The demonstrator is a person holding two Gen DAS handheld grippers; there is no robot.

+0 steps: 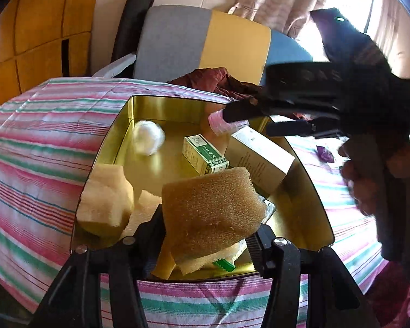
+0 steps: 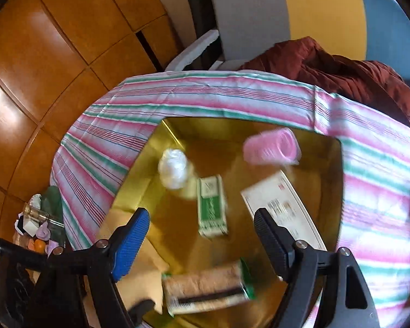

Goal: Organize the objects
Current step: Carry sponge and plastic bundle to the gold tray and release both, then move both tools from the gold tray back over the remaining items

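Observation:
A gold tin box (image 1: 128, 125) sits on a striped cloth. It holds a white cotton ball (image 1: 148, 136), a green carton (image 1: 205, 155), a beige box (image 1: 259, 156), pale foam pieces (image 1: 106, 205) and a pink hair roller (image 2: 272, 146). My left gripper (image 1: 207, 229) is shut on a tan sponge (image 1: 213, 207) over the tin's near end. My right gripper (image 2: 202, 237) is open and empty above the tin, and it shows from the side in the left wrist view (image 1: 248, 120). The roller (image 1: 224, 123) lies blurred in the tin's far part, just past the fingers.
The striped cloth (image 1: 35, 147) covers the table. A maroon garment (image 2: 341, 71) lies at the far edge in front of a grey, yellow and blue chair (image 1: 205, 41). Small clutter (image 2: 38, 227) sits on the wooden floor at left. A purple scrap (image 1: 324, 153) lies right of the tin.

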